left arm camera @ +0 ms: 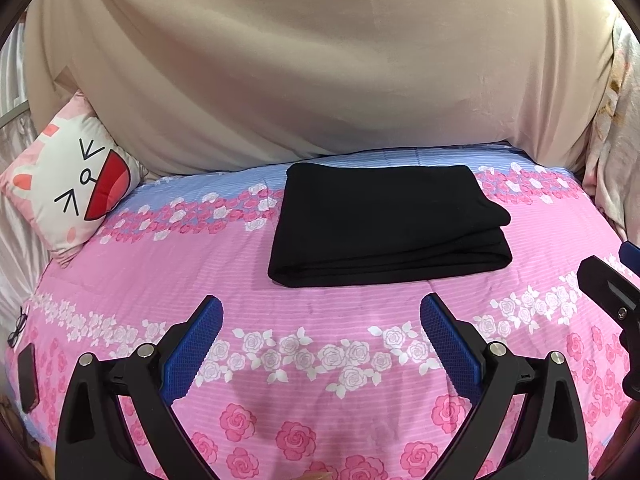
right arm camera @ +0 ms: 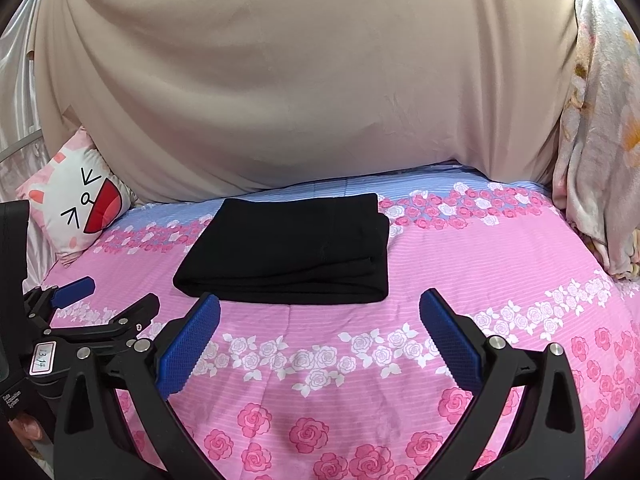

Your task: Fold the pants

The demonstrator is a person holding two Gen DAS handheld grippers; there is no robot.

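1. The black pants (left arm camera: pixel 384 224) lie folded in a compact rectangle on the bed, straight ahead of the left tool (left arm camera: pixel 320 344) and just beyond its tips; from the right tool (right arm camera: pixel 320 344) they (right arm camera: pixel 292 248) sit ahead and a touch to its left.
2. Layers are stacked, with the fold edges showing on the near side and the right end, where the top layer bulges slightly past the ones under it.
3. Both tools hang wide open and empty, blue pads apart, clear of the cloth, above the pink rose quilt (left arm camera: pixel 320 408).
4. My read: the folding looks done or nearly so; what is left is a tidy-up or a clean retreat.
5. To finish well, I'd press or nudge that loose right-hand corner flush with the stack, coming in low along the quilt so a pad slides against the edge and doesn't lift a layer.
6. Keep the jaws open while backing away; a pad catching the near fold could drag the whole bundle and undo it.
7. The right tool shows at the far right edge of the left view, and the left tool (right arm camera: pixel 76 300) sits to the left of the right one, so the two are side by side and should not cross.
8. Further out: a cat-face cushion (left arm camera: pixel 68 192) ahead-left, beige drape (left arm camera: pixel 320 60) behind the bed.
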